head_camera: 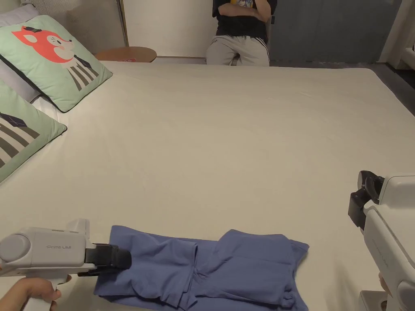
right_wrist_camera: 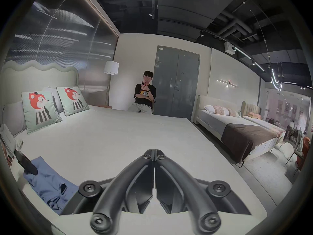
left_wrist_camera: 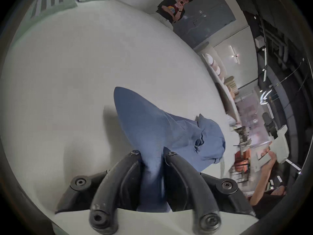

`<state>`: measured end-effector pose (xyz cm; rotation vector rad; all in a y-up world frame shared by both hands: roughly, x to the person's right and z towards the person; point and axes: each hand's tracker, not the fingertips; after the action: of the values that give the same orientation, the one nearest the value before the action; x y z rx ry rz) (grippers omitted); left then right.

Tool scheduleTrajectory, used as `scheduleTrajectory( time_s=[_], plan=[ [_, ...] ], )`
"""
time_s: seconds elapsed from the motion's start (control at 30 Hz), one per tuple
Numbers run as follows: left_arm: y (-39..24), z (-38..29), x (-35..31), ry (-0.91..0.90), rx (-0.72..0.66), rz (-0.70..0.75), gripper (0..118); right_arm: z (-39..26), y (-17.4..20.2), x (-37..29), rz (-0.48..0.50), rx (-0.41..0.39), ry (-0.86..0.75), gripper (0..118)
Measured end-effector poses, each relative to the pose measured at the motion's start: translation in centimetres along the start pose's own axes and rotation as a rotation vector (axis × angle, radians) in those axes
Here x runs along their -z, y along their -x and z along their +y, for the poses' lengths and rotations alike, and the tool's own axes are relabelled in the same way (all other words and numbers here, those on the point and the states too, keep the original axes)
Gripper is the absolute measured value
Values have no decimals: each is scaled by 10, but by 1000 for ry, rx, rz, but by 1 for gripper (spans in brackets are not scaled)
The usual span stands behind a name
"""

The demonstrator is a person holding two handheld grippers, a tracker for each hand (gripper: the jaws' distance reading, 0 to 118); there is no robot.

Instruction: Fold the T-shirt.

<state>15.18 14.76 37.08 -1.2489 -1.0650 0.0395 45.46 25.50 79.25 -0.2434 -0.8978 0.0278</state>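
Two jaws of the left gripper [left_wrist_camera: 150,155] pinch the blue shirt [head_camera: 210,267] bunched at the bed's [head_camera: 243,141] near edge, right gripper [right_wrist_camera: 154,154] closed empty, well aside; spreading step, next needs a second grasp.

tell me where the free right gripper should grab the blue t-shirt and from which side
Probably the far right corner of the T-shirt, coming in low from the right. That edge lies flat and bare on the bed, nearest the right gripper, which is shut on nothing. The left gripper already pinches the opposite end, so a grip there could spread the bunched middle.
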Motion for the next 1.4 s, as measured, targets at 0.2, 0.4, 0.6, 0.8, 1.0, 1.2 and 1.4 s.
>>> scheduleTrajectory(
  time_s=[0.2,0.4,0.6,0.8,1.0,1.2,1.4],
  plan=[
    [-51,5,-4,23,100,153,11,-1,-1,-4,11,-1,-5,0],
    [-133,4,18,60,231,136,11,-1,-13,-10,-2,11,-11,0],
    [-203,-2,67,120,361,64,12,-4,-29,-18,-23,20,-15,0],
    [-256,-21,129,195,451,45,12,-6,-45,-25,-55,27,-14,0],
    [-275,-44,179,253,490,124,21,-10,-57,-28,-84,28,-4,0],
    [-280,-49,174,259,420,11,76,-10,-62,-31,-100,31,2,0],
    [-280,-48,125,9,458,8,107,-8,-60,-31,-95,44,-2,0]
  ],
)
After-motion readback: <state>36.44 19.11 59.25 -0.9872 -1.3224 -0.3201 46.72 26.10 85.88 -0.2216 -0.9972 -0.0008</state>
